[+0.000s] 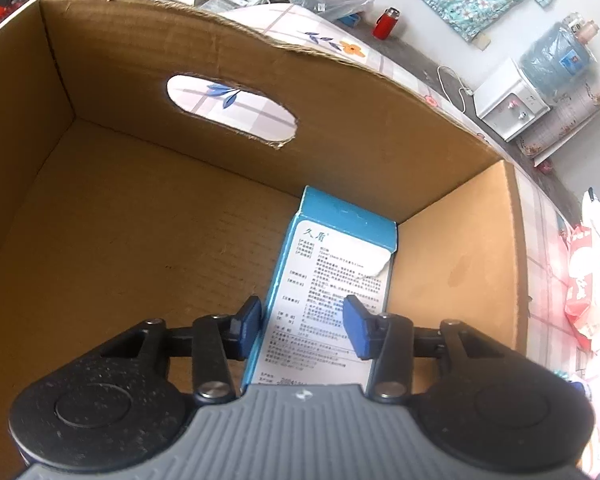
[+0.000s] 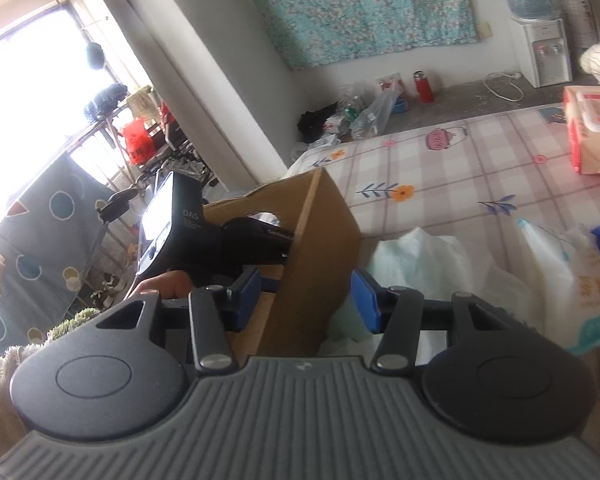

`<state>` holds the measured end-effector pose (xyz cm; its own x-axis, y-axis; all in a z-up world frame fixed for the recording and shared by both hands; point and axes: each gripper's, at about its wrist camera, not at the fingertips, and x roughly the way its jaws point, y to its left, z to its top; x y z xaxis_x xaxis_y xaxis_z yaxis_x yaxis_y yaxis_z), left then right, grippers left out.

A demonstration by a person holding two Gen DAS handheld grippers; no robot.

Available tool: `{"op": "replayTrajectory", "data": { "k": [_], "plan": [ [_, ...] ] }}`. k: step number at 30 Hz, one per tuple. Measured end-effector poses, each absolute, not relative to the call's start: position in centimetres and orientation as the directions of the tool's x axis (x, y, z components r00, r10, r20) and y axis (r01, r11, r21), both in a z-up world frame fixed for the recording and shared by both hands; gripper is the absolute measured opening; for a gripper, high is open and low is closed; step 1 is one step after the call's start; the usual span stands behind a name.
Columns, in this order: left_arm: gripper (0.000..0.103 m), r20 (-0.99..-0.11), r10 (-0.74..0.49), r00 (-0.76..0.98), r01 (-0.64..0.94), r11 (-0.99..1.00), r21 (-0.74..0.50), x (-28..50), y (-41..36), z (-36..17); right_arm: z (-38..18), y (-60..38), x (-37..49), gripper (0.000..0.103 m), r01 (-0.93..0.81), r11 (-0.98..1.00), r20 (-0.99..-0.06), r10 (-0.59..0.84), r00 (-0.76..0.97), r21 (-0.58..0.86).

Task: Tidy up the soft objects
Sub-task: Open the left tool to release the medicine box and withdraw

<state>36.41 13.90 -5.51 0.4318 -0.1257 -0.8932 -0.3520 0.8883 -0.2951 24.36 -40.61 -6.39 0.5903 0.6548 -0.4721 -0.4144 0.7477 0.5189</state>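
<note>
Tongs first: the left tongs (image 1: 302,326) point down into the cardboard box (image 1: 140,200), blue pads parted on either side of a blue-and-white carton (image 1: 332,276). The left pad sits right at the carton's blue edge, the right pad overlaps its printed face, and neither visibly presses, so call these tongs open with the carton lying between them. The carton rests flat on the box floor, its far end close to the corner where the far wall meets the right-hand wall. Left of it the brown floor runs bare all the way to the other wall, plenty of room there. The far wall has an oval handle cutout (image 1: 232,108) and a ragged top edge.

Over to the right tongs (image 2: 306,300): pads apart, nothing between them, hanging above the near corner of the same box, whose top rim runs away up the frame. In the right wrist view, the left pad is over the box's inside and the right pad is over a pale green-white soft bundle (image 2: 420,256) that lies just beside the box's outer wall on the checked floral bed sheet (image 2: 460,176). A white soft pack (image 2: 572,276) lies just right of that bundle, a red-and-white wipes pack (image 2: 592,128) sits well apart near the far right edge. A hand (image 2: 160,286) grips the other device inside the box.
</note>
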Motion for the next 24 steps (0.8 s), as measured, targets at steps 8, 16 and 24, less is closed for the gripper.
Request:
{"op": "replayTrajectory", "data": {
  "k": [8,16,24],
  "plan": [
    [0.073,-0.895,-0.064,0.442,-0.373,0.894,-0.248,35.2,14.1,-4.2,-7.6,-43.4,22.5,0.052,-0.349,0.755,-0.453,0.626,0.634,0.555],
    [0.079,-0.837,-0.02,0.547,-0.277,0.939,-0.204,31.7,13.7,1.8,-7.5,-46.2,20.2,0.052,-0.327,0.748,-0.418,0.615,0.669,0.578],
    [0.088,-0.718,-0.093,0.69,-0.095,0.971,-0.217,26.7,10.5,7.5,-7.5,-50.0,17.4,0.052,-0.265,0.772,-0.4,0.551,0.732,0.577]
  ]
}}
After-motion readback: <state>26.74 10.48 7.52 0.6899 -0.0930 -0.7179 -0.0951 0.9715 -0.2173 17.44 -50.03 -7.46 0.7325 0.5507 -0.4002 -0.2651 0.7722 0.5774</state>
